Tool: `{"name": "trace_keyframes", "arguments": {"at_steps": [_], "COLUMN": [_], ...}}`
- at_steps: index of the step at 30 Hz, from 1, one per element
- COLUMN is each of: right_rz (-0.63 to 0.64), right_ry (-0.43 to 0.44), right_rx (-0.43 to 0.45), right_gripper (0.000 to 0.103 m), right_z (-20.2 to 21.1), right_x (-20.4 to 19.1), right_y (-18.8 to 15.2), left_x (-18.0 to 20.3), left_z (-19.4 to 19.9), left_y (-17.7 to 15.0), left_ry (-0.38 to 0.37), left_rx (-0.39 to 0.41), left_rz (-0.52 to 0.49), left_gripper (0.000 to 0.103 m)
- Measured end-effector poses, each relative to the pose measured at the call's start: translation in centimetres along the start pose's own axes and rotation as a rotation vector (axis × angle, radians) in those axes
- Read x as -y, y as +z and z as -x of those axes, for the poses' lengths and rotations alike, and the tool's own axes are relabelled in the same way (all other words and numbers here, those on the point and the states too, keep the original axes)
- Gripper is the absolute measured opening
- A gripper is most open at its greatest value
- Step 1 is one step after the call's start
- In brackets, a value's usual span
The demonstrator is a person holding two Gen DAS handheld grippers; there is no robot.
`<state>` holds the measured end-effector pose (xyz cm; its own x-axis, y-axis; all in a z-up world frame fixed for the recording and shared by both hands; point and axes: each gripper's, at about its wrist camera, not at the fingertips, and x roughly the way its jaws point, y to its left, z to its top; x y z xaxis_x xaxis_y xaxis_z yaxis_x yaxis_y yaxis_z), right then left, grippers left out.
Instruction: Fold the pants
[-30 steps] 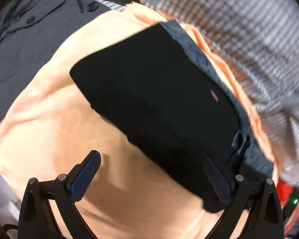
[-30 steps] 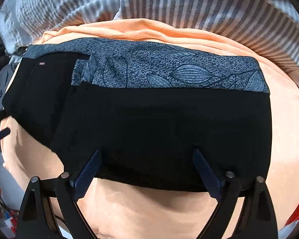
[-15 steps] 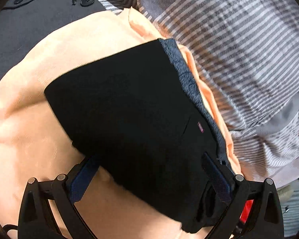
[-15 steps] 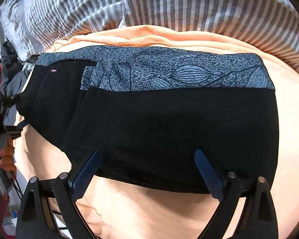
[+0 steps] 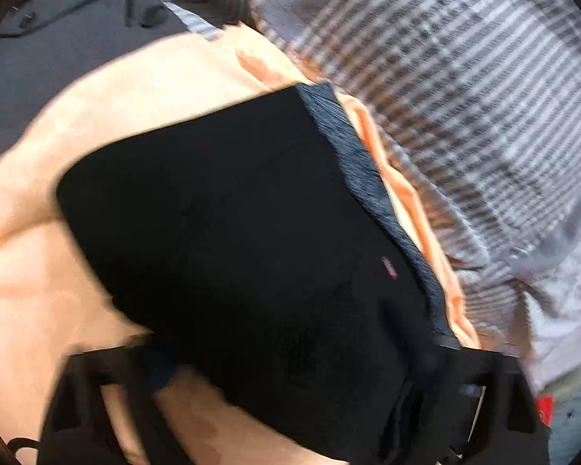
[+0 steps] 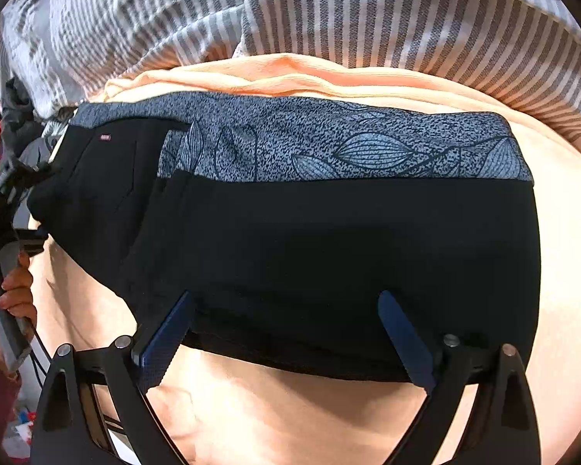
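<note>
The black pants (image 6: 329,255) lie folded on an orange cloth (image 6: 290,418), with a grey-blue leaf-print band (image 6: 329,147) along their far edge. My right gripper (image 6: 286,333) is open, its fingers (image 6: 166,337) resting over the pants' near edge. In the blurred left wrist view the pants (image 5: 251,252) fill the middle, and my left gripper (image 5: 290,379) is open at their near end with cloth between its fingers (image 5: 159,368). The left gripper also shows at the left edge of the right wrist view (image 6: 4,209), beside the pants' left end.
A grey-and-white striped sheet (image 6: 368,11) lies behind the orange cloth. A dark grey buttoned garment (image 5: 58,38) lies at the far left in the left wrist view. Red items (image 5: 544,414) show at the edge.
My left gripper has moved in over the pants' end, and its view is now blurred by motion. My right gripper has stayed open at the pants' near edge.
</note>
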<state>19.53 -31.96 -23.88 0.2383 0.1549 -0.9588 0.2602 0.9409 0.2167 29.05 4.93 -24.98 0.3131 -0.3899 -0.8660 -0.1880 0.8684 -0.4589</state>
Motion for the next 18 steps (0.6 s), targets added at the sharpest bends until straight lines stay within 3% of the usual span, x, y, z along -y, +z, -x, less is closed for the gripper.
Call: {"name": "trace_keyframes", "arguments": {"at_steps": [1, 4, 9, 18], "right_rz": [-0.015, -0.052, -0.016, 0.201], "right_ry": [0.006, 0.035, 0.118, 0.273], "right_rx": [0.000, 0.003, -0.025, -0.216], "right_gripper": [0.094, 0.090, 0.090, 0.099], "right_z": [0.3, 1.7, 4.3, 4.1], "right_x": [0.0, -0.1, -3.1, -16.0], "right_y": [0.4, 1.8, 5.8, 14.5], "left_x": [-0.1, 0.1, 4.8, 8.7], "left_z": [0.0, 0.5, 2.2, 2.9], "left_y": [0.1, 0.0, -1.7, -4.8], "left_ry": [0.042, 0.076, 0.238, 0.374], "left_rx": [-0.004, -0.011, 0.075, 0.154], "left_rz": [-0.008, -0.044, -0.290, -0.571], "left_gripper": [0.039, 0.030, 0.026, 0.025]}}
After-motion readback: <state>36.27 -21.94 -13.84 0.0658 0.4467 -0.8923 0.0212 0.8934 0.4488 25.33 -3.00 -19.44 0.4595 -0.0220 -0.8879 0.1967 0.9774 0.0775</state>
